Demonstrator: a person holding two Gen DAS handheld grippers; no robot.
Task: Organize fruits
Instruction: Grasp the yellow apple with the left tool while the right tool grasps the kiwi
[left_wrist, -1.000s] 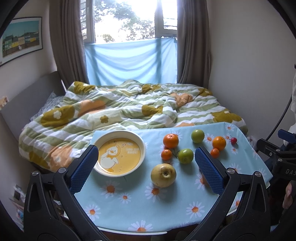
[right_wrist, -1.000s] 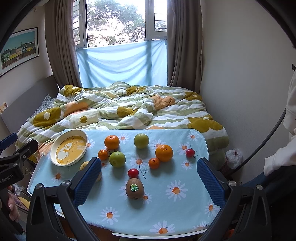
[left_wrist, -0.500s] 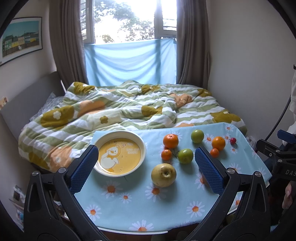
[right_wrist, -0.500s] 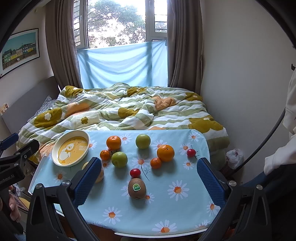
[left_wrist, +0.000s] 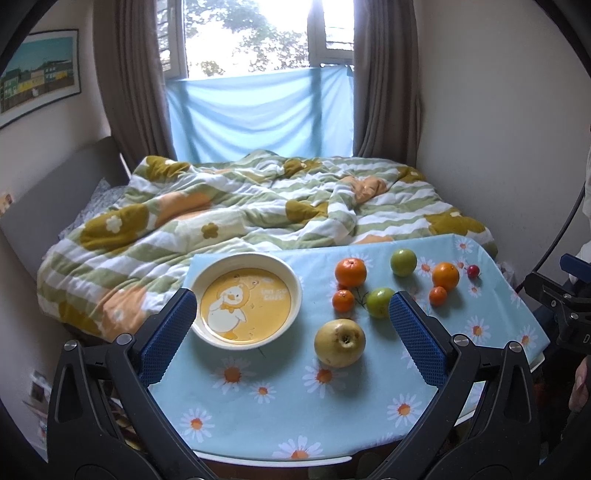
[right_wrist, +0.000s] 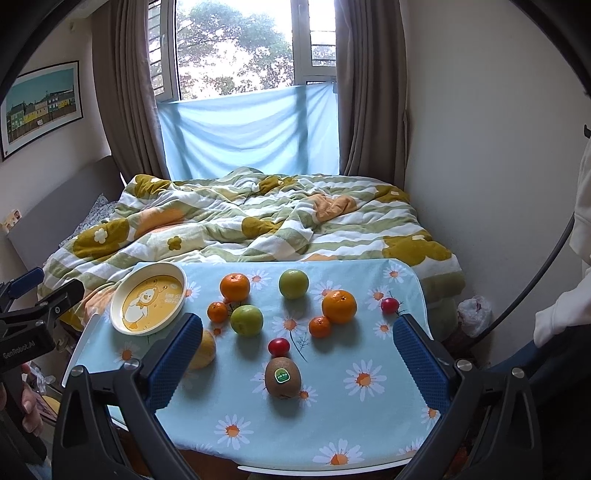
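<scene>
Loosely scattered, the fruit lies on a daisy-print cloth (right_wrist: 369, 417) over a small table at the foot of a bed (right_wrist: 258, 221). Taking the right wrist view as a clock face centred on the cloth: a kiwi (right_wrist: 283, 377) with a green sticker sits at six, with a small red fruit (right_wrist: 279, 346) touching its far side. A green apple (right_wrist: 247, 320) lies just past centre toward ten, a small orange (right_wrist: 217, 312) just beside it and a big orange (right_wrist: 235, 287) beyond. Another green apple (right_wrist: 293, 283) is at twelve. At two sit a big orange (right_wrist: 339, 301) and a small orange (right_wrist: 320, 327), touching; a second red fruit (right_wrist: 390, 305) lies farther out toward three. A yellow pear (left_wrist: 340, 343) lies at eight, half hidden behind a gripper finger. At ten stands an empty duck-print plate (right_wrist: 118, 295).

Both grippers hover at the near edge, touching nothing. The left gripper (left_wrist: 293, 326) has its jaws spread wide, framing plate and pear. The right gripper (right_wrist: 297, 354) is likewise spread wide, with the kiwi between its fingers.
</scene>
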